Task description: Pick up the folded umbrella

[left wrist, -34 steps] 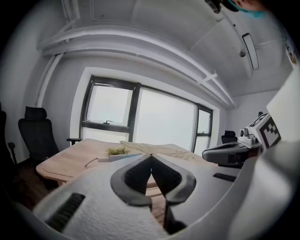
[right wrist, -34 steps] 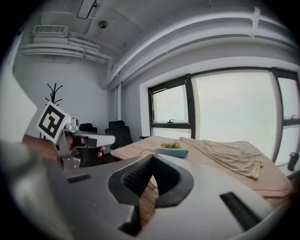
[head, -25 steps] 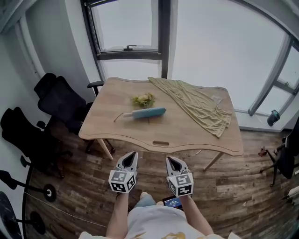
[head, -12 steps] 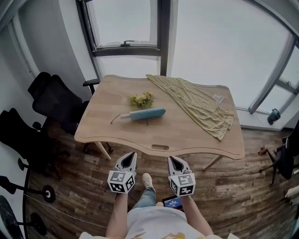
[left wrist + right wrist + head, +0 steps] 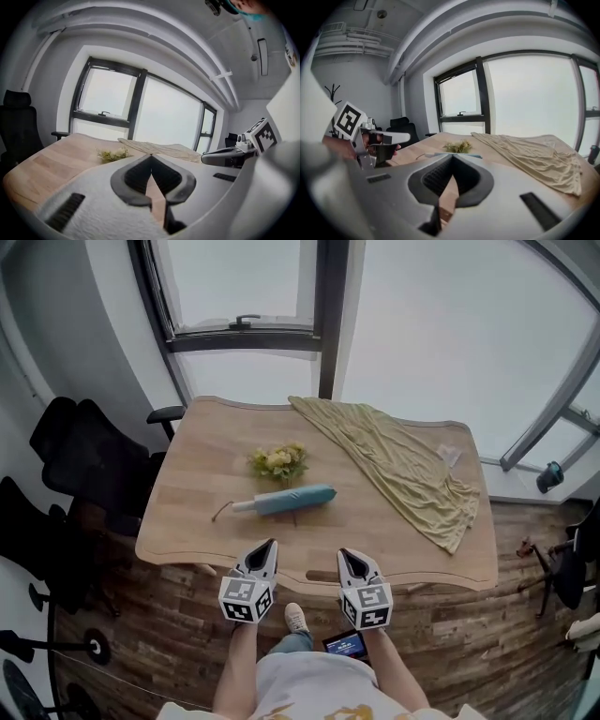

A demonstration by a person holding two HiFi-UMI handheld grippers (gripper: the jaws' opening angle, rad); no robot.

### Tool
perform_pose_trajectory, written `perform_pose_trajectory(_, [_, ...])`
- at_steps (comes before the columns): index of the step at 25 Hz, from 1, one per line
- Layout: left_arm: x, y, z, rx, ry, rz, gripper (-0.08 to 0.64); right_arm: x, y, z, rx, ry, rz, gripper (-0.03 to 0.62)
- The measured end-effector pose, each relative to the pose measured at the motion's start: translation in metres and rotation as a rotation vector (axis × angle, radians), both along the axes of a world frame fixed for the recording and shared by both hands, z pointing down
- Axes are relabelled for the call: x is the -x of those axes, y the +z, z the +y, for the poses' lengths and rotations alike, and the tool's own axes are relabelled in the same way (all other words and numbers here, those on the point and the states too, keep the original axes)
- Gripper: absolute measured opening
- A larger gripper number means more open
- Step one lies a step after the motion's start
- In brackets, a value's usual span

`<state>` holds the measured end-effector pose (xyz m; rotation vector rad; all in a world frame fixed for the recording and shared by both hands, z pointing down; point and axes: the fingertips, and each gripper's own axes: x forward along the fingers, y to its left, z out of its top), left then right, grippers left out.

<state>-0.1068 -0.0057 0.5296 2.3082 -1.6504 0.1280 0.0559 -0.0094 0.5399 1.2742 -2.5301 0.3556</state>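
Observation:
The folded umbrella point(image 5: 286, 501), light blue with a pale handle and a thin strap at its left end, lies on its side in the middle of the wooden table point(image 5: 187, 521). My left gripper point(image 5: 265, 547) and right gripper point(image 5: 347, 557) hover side by side over the table's near edge, short of the umbrella and not touching it. Both are shut with nothing between the fingers. In the right gripper view a strip of the umbrella point(image 5: 440, 154) shows just beyond the shut jaw tips point(image 5: 453, 157). In the left gripper view, the shut tips point(image 5: 151, 157) hide the umbrella.
A small bunch of yellow-green flowers point(image 5: 277, 461) lies just behind the umbrella. An olive cloth point(image 5: 403, 465) drapes across the table's right half. Black office chairs point(image 5: 80, 456) stand at the left. Large windows point(image 5: 262, 287) rise behind the table. A phone point(image 5: 345, 645) shows near the person's waist.
The person has stepped toward the table. Both grippers, earlier over the floor in front of it, now reach the table's near edge. The umbrella has not moved.

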Motion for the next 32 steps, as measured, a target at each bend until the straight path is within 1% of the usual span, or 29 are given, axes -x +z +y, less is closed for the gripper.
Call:
perform_pose_trajectory(5, [0.014, 0.011, -0.065, 0.017, 0.051, -0.024, 0.02, 0.019, 0.007, -0.067, 0.006, 0.028, 0.014, 0.011])
perform_pose_trajectory(8, [0.018, 0.018, -0.091, 0.018, 0.085, -0.03, 0.02, 0.028, 0.008, -0.093, 0.0, 0.05, 0.003, 0.011])
perform_pose_trajectory(11, [0.013, 0.028, -0.111, 0.034, 0.107, -0.04, 0.02, 0.03, 0.013, -0.109, 0.009, 0.061, 0.005, 0.011])
perform_pose_trajectory(14, [0.011, 0.035, -0.121, 0.045, 0.118, -0.053, 0.02, 0.031, 0.015, -0.117, 0.018, 0.06, 0.0, 0.011])
perform_pose_trajectory(16, [0.011, 0.036, -0.126, 0.048, 0.116, -0.048, 0.02, 0.035, 0.012, -0.118, 0.026, 0.038, -0.04, 0.011])
perform_pose_trajectory(19, [0.012, 0.03, -0.133, 0.018, 0.106, -0.034, 0.02, 0.036, 0.009, -0.121, 0.048, 0.026, -0.119, 0.011])
perform_pose_trajectory(22, [0.013, 0.027, -0.137, -0.003, 0.091, -0.013, 0.02, 0.036, 0.013, -0.126, 0.055, 0.009, -0.126, 0.011])
perform_pose_trajectory(24, [0.014, 0.032, -0.141, 0.015, 0.093, -0.002, 0.02, 0.04, 0.016, -0.132, 0.057, -0.008, -0.122, 0.011])
perform_pose_trajectory(28, [0.009, 0.049, -0.141, 0.091, 0.132, 0.024, 0.02, 0.046, 0.02, -0.138, 0.066, -0.037, -0.106, 0.011])
perform_pose_trajectory(32, [0.008, 0.058, -0.15, 0.121, 0.135, 0.013, 0.02, 0.048, 0.025, -0.148, 0.066, -0.049, -0.086, 0.011])
